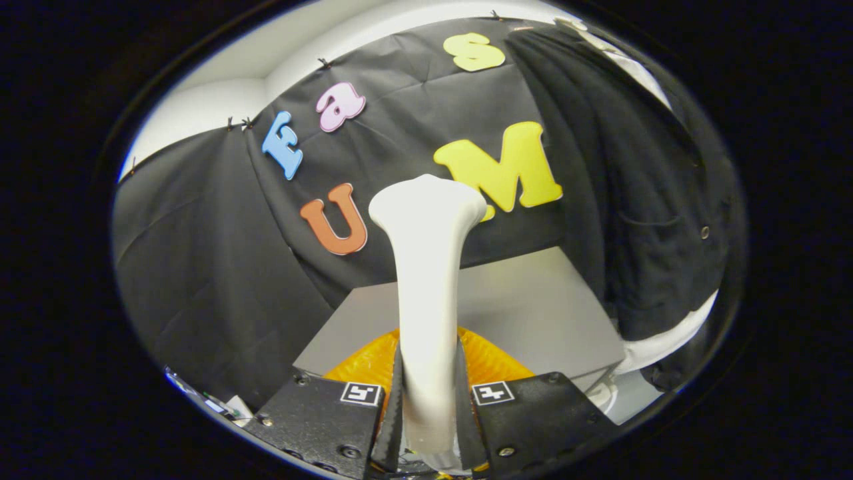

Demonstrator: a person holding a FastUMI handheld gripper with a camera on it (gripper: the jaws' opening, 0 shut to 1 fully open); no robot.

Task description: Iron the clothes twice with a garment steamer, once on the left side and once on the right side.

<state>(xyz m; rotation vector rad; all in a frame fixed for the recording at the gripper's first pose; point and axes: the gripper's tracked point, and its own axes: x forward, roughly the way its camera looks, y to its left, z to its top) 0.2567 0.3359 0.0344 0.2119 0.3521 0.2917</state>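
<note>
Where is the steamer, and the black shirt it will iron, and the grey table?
steamer [426, 267]: gripper view, middle of its white neck, gripped between the fingers.
black shirt [633, 200]: gripper view, front panel of the hanging cloth.
grey table [533, 313]: gripper view, bare top beyond the fingers.

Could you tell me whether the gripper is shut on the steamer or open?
Shut on the steamer: both fingers of the gripper press against its white handle from either side.

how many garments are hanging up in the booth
1: a dark garment hangs against the booth wall, beyond the gripper and off to one side of the white steamer its fingers clamp. More could hang outside the picture.
</note>
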